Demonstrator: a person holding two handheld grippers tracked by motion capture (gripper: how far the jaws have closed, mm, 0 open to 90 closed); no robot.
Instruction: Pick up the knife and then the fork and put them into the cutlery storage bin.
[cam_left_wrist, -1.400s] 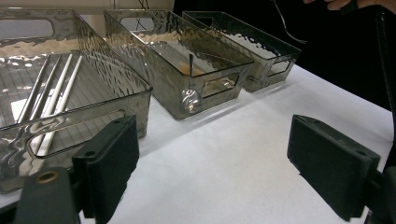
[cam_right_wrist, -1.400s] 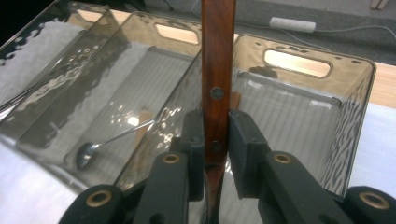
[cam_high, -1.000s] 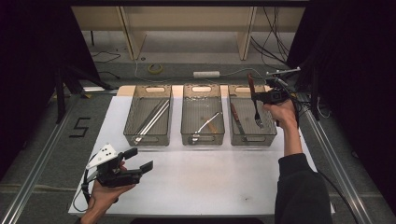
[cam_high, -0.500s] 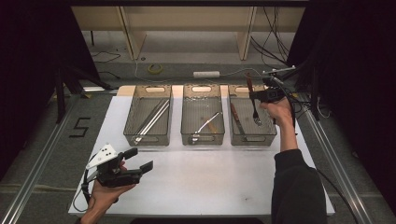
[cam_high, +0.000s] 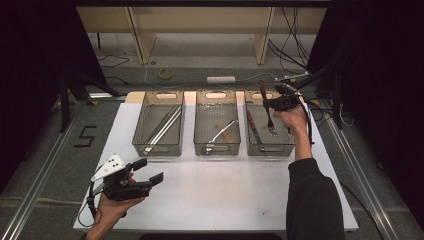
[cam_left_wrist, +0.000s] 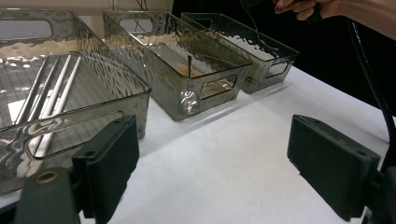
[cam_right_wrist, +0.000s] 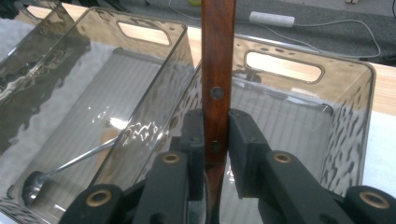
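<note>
My right gripper (cam_high: 266, 104) is shut on the wooden handle of a fork (cam_high: 270, 122), which hangs tines down over the right clear bin (cam_high: 290, 150). In the right gripper view the two pads (cam_right_wrist: 243, 140) press on the dark wood handle (cam_right_wrist: 217, 70) below a rivet. A wood-handled knife (cam_high: 252, 127) lies in that bin. My left gripper (cam_high: 150, 170) rests low at the table's front left, its jaws wide apart with nothing between them (cam_left_wrist: 219, 163). From there the fork's (cam_left_wrist: 258, 35) metal shaft dips into the far bin (cam_left_wrist: 275, 56).
Three clear bins stand in a row at the back of the white table (cam_high: 225, 200). The left bin (cam_high: 157, 150) holds long metal rods (cam_high: 162, 127); the middle bin (cam_high: 217, 150) holds a spoon (cam_high: 222, 132). Cables and a power strip (cam_high: 221, 79) lie on the floor behind.
The right gripper with the fork has drifted slightly to the left over the right bin. The left gripper has stayed where it was.
</note>
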